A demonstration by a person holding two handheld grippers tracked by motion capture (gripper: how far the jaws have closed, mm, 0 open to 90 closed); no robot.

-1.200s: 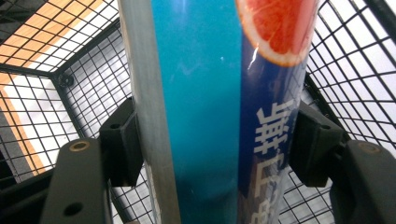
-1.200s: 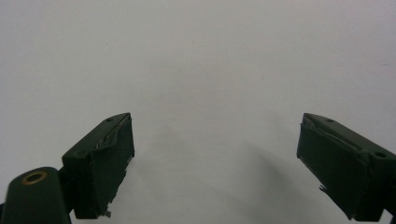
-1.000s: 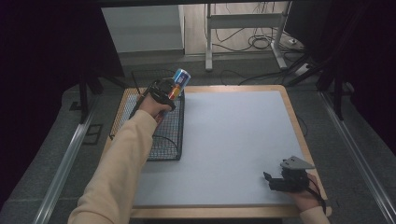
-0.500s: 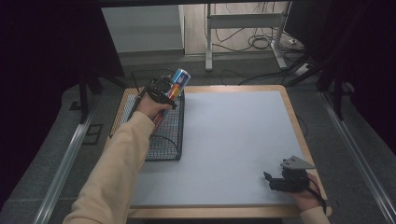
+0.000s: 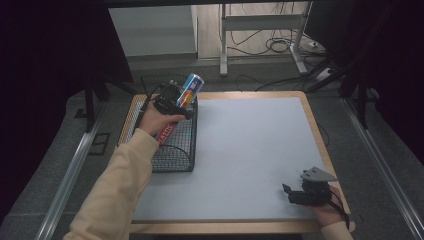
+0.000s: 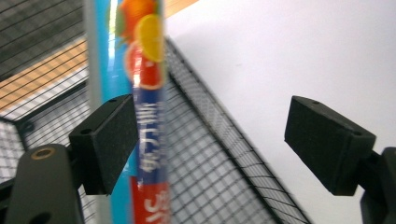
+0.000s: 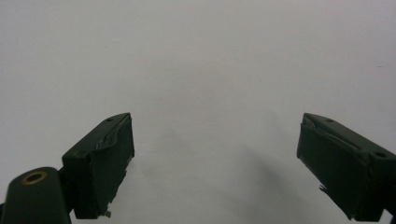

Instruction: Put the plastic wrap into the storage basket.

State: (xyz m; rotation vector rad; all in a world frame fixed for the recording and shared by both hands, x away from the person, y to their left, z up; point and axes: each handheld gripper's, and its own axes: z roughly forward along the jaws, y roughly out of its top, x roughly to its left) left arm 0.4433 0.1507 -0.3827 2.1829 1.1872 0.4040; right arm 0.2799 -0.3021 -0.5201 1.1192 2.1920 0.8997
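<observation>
The tall blue drink can (image 5: 186, 95) stood released in the black wire basket (image 5: 175, 150); the left gripper (image 6: 205, 135) had just been opening and only withdrawal remained, while the right gripper (image 5: 295, 194) gaped empty.

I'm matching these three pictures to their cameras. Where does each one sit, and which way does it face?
High view: above the person's side, facing forward and down on the table; both forearms show.
Left gripper view: rides the left gripper, facing the can and wire basket past its open jaws.
Right gripper view: rides the right gripper, facing bare tabletop past its open jaws.
Shared: the high view and left gripper view both show can and basket.
</observation>
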